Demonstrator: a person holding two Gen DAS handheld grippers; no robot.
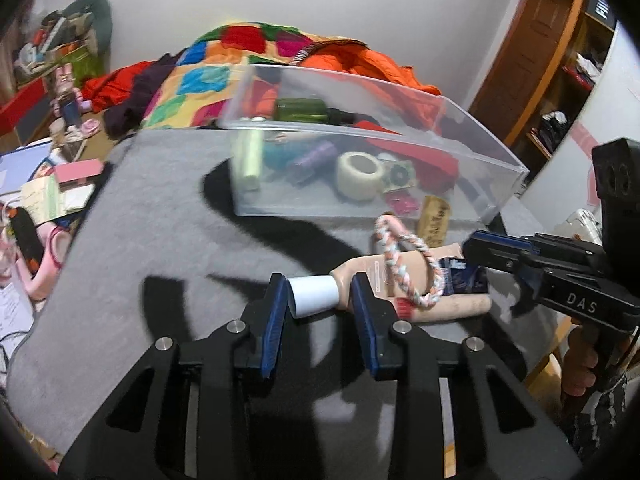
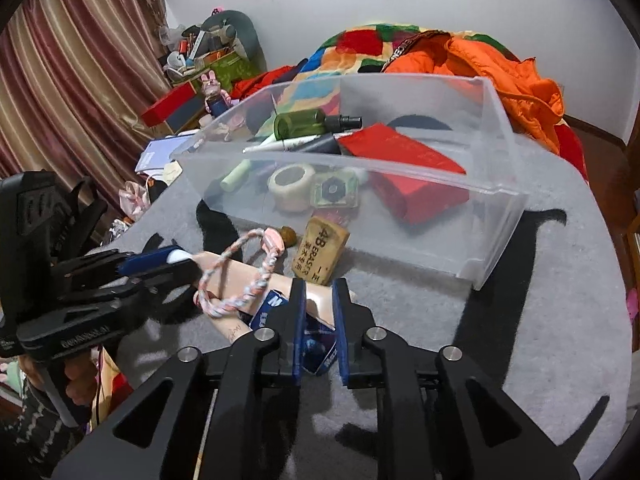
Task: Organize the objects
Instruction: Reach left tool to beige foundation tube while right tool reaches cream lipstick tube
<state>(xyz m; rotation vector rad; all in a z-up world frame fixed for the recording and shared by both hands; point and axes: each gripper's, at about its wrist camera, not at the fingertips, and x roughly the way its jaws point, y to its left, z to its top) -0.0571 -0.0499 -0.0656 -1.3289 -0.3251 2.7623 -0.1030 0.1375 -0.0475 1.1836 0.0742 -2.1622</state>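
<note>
Cluttered bedroom, with a grey felt-topped desk pushed against a bed heaped with a patchwork quilt and an orange jacket. Striped curtains along one side.

Left gripper: jaws closed around the white cap of a peach tube, blue pads touching it on both sides. Right gripper: jaws nearly together, pinched on the tube's flat tail end, with a crumpled blue packet just beneath them. Lay flat on the desk between the two grippers, that tube, with a braided pink-and-white rope ring draped over its middle. Just beyond, a tan eraser leaning against the near wall of a clear plastic bin. Held a white tape roll, a green spray bottle and a red box, among other small things.
</note>
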